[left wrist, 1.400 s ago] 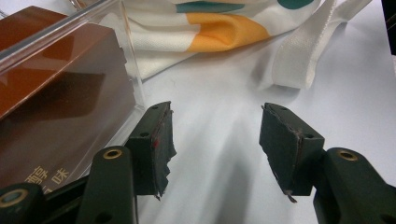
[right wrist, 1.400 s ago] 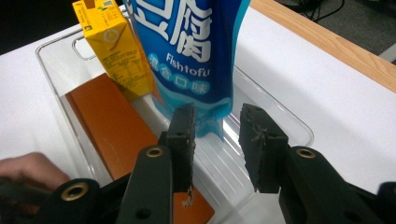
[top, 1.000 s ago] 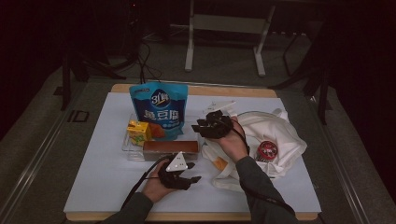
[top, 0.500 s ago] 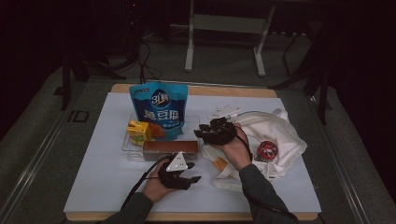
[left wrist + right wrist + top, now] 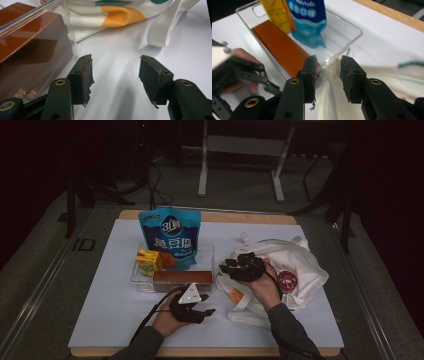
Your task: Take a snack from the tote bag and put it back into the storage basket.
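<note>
A clear tray (image 5: 209, 247) holds a blue pouch (image 5: 170, 237), a yellow carton (image 5: 148, 261) and a long brown box (image 5: 182, 277). A white tote bag (image 5: 305, 265) lies crumpled to its right. My left gripper (image 5: 209, 304) rests low on the table in front of the tray, open, with bare white table between its pads (image 5: 115, 72). The brown box (image 5: 30, 45) is just to its left, behind the tray wall. My right gripper (image 5: 225, 266) hovers over the bag's left edge beside the tray, open. In the right gripper view (image 5: 327, 72) the bag's edge (image 5: 387, 82) lies under its tips.
A round red item (image 5: 287, 280) sits on the tote bag. A white strap (image 5: 167, 27) of the bag lies on the table to the right of my left gripper. The white tabletop (image 5: 100, 310) has free room at front left. The table's wooden edge (image 5: 240, 217) runs along the back.
My right gripper has come a little nearer and lower, settling over the bag's left edge beside the tray. The left gripper has stayed put.
</note>
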`<state>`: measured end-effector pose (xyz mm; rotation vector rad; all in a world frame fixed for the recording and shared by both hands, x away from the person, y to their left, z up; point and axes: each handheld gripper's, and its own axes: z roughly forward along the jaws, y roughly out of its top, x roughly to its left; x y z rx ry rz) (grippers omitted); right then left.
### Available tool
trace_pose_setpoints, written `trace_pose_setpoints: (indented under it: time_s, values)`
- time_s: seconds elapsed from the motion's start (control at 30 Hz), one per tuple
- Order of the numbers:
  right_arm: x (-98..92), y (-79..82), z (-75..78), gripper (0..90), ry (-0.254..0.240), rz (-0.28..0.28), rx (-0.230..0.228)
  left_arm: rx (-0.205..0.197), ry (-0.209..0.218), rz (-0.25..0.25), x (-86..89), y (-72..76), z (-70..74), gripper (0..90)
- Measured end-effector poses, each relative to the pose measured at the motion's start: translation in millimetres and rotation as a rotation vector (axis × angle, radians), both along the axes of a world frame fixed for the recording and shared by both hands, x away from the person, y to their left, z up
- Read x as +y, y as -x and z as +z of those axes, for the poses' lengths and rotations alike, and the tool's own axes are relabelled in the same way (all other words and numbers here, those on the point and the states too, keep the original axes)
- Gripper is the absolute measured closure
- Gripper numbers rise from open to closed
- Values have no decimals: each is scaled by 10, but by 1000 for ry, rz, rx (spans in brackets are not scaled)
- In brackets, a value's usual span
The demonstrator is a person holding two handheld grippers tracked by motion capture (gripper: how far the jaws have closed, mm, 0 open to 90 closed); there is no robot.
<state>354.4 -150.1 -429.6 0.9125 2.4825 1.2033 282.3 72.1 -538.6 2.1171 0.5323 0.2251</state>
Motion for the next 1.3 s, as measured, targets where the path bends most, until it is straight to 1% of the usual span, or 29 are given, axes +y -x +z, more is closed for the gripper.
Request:
trace_pose_setpoints:
  time_s: [0.07, 0.2, 0.47, 0.63, 0.83, 0.97, 1.3]
  values:
    - [-65, 9, -25, 656, 13, -15, 4, -1, -5, -2, -1, 0, 1, 444]
    - [-126, 28, -29, 652, 23, -20, -1, -1, -4, -1, -2, 0, 0, 443]
    - [-281, 51, -47, 641, 29, -39, 5, -2, -8, -3, -5, 3, 0, 443]
    - [-385, 73, -74, 641, 62, -61, 1, -1, -7, -2, -4, 1, 0, 441]
    - [-556, 91, -75, 641, 98, -80, 2, 0, -8, -1, -5, 0, 0, 441]
    - [-685, 88, -57, 641, 98, -99, 4, 0, -10, -1, -5, 0, 0, 441]
    - [-954, 70, -87, 615, 138, -141, 16, 1, -11, -1, -6, -1, 0, 439]
